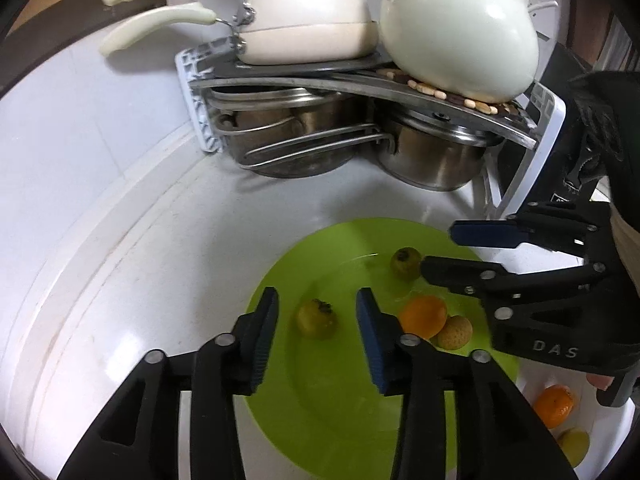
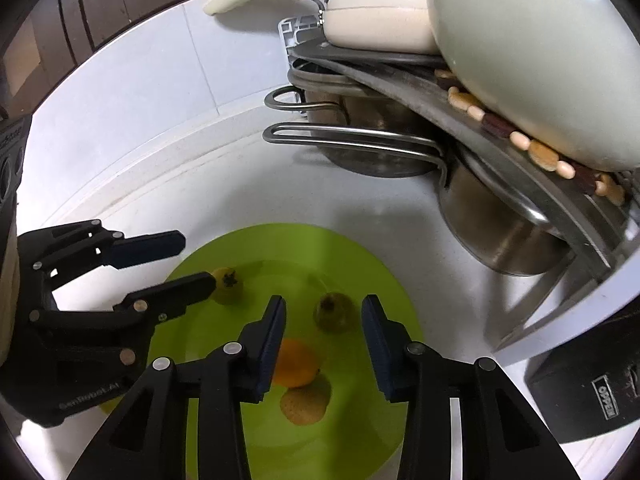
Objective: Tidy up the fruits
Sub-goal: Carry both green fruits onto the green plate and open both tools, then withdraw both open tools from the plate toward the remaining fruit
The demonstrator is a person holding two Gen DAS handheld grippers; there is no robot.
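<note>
Where fruit dots the green plate (image 1: 276,380) — both claws agape, pot rack (image 1: 360,80) behind.

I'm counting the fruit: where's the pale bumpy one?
The pale bumpy round fruit lies on the lime-green plate, touching the orange fruit, right in the left wrist view.

Place: a home kitchen, seen at a white counter corner.
Counter: white worktop (image 1: 120,248) meeting a white tiled wall (image 2: 140,76).
Rack: a corner shelf rack (image 1: 360,76) loaded with cookware.
Upper shelf: stacked cream pans (image 1: 308,24) with long cream handles, and a white ceramic pot (image 1: 460,36) on a beaded mat (image 2: 536,152).
Lower shelf: stainless steel pots (image 1: 432,156) with wire handles.
Tableware: a green plate (image 1: 340,392) bearing small fruits.
Woodwork: dark wooden cabinet (image 2: 80,4) at the upper left.
</note>
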